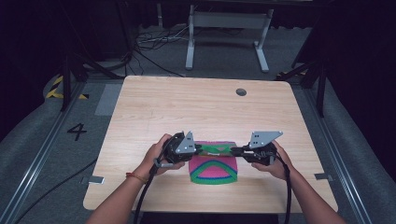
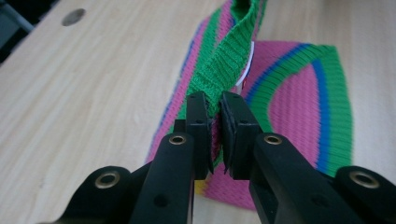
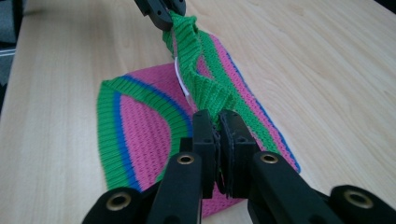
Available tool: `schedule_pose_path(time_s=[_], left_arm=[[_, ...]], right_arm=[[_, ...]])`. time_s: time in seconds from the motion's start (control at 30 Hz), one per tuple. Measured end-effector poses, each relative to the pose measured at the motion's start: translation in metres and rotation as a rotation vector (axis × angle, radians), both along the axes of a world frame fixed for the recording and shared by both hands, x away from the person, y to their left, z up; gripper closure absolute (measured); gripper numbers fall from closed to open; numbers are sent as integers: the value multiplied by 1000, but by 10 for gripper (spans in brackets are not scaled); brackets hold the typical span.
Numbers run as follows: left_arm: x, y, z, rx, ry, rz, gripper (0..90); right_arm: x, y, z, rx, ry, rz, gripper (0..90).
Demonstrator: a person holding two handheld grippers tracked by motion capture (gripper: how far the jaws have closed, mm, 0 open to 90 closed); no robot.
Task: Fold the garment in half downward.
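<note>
High view: both tongs pinch knitted cloth on wooden table, seemingly grey-carpeted room

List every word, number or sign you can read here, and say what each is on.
"4": painted in black on the grey floor, left of the table.
White tag inside the knitted cloth: edge-on, nothing readable.
No other text is legible.
</note>
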State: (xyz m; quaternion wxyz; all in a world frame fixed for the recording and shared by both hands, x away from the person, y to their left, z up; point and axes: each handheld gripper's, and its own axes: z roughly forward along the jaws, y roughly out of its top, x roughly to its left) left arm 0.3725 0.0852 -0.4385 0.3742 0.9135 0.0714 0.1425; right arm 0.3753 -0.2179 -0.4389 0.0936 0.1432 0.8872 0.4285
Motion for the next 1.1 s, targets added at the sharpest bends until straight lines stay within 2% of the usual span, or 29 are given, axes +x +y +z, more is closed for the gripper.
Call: schedule_pose_path(time_s=[0.17,0.3,0.37,0.47,0.73,0.9,1.03,1.1], left_arm=[[-13,1,-6,6,21,-29,819],[-23,-2,-14,40,32,-52,819],[-27,-3,-17,44,39,-58,819],[-35,-6,-19,67,29,-76,820],[-46,-4,-33,106,64,-94,803],[-52,1,-35,104,85,-101,747],[-55,11,-31,63,108,-60,692],[-55,15,-29,35,121,-46,698]], right_arm=[[-13,2,-6,-19,12,22,858],[-22,4,-13,-42,27,39,858],[-23,5,-15,-41,35,41,858],[-31,4,-21,-50,43,53,857],[-43,-2,-34,-73,76,53,844],[-50,-6,-38,-78,89,51,832],[-55,-9,-38,-82,90,47,804],[-57,-11,-37,-80,88,38,785]])
